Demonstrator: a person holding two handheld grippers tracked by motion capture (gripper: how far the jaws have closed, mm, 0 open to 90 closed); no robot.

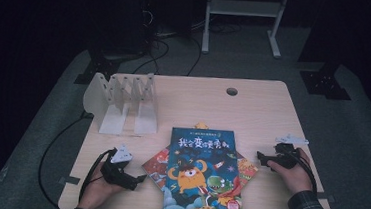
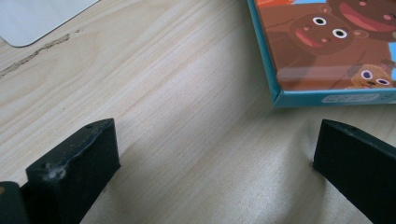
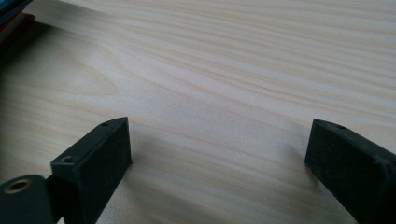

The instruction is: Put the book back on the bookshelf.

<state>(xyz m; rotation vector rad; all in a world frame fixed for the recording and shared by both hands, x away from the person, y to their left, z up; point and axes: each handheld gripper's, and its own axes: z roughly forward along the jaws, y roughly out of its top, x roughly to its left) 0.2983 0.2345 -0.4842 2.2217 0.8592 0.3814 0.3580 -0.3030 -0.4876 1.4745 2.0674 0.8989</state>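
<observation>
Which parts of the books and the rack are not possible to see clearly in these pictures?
- High view: lower books mostly hidden under the top blue picture book; their number unclear.
- High view: white book rack slots too dim to check.
- Left gripper view: bear-cover book cut off by the edge.

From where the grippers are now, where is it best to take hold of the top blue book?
Probably the right long edge of the top blue book, from the right gripper side. It lies flat on the other books, so that edge seems raised off the table, leaving room for one of the open fingers underneath.
</observation>
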